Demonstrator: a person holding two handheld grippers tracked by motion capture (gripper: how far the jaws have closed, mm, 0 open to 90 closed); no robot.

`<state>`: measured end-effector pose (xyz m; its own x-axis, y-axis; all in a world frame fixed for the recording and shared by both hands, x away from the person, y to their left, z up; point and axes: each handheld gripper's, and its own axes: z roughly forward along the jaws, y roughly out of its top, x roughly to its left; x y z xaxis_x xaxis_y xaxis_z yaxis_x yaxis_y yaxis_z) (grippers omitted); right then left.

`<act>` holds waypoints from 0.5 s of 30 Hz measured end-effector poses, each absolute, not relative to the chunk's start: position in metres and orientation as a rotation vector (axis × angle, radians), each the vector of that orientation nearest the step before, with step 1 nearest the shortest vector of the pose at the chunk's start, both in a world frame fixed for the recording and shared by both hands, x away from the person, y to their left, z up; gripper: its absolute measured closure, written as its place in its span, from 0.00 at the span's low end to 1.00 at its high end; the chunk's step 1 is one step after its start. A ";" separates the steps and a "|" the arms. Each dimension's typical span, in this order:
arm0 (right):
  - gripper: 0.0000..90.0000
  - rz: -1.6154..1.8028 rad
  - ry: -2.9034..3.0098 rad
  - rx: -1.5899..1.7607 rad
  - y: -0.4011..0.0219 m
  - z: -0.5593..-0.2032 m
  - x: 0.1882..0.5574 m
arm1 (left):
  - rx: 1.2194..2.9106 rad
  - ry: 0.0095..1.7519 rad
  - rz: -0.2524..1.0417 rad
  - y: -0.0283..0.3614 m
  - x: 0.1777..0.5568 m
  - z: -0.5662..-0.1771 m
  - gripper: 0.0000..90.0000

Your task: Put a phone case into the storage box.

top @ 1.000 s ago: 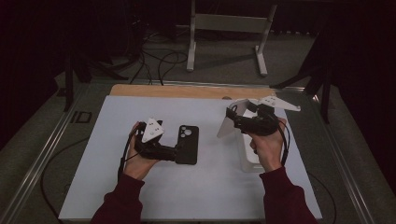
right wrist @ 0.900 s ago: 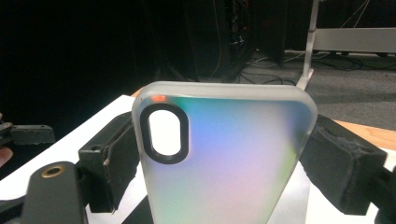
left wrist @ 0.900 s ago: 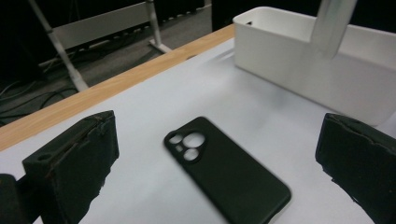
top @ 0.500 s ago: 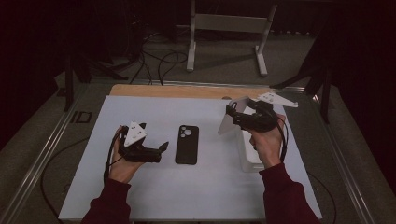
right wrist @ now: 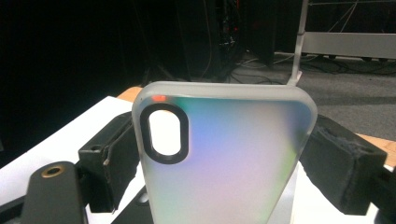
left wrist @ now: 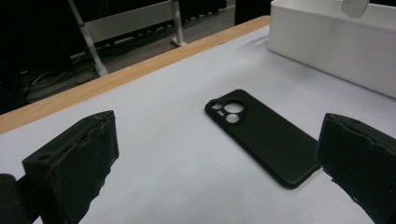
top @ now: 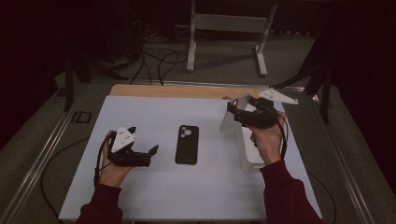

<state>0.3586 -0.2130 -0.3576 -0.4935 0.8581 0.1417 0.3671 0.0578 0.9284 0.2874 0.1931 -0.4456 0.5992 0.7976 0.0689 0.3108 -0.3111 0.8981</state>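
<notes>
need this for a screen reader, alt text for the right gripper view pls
A translucent iridescent phone case stands upright, clamped by its edges between the right gripper and its two black jaws, its oval camera cutout at upper left. Behind lie the white table and a dark floor.

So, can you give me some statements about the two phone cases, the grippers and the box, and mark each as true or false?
1. The right gripper holds a translucent phone case between its jaws. True.
2. The black phone case lies inside the white box. False: it lies flat on the white table.
3. The left gripper is clamped on the black phone case. False: its jaws are open and apart from it.
4. The white box stands under the person's right hand. True.
</notes>
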 end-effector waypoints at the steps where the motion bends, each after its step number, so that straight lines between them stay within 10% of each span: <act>1: 0.19 1.433 1.885 1.223 -0.213 -0.358 0.359 | 1.878 0.890 0.646 0.195 0.287 -0.446 0.00; 15: 0.19 1.426 1.872 1.244 -0.218 -0.360 0.367 | 1.879 0.915 0.661 0.216 0.274 -0.462 0.00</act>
<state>0.3666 -0.2179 -0.3596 -0.4751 0.8674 0.1478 0.3727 0.0462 0.9268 0.2742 0.2162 -0.4617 0.5807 0.8111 0.0698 0.3206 -0.3067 0.8962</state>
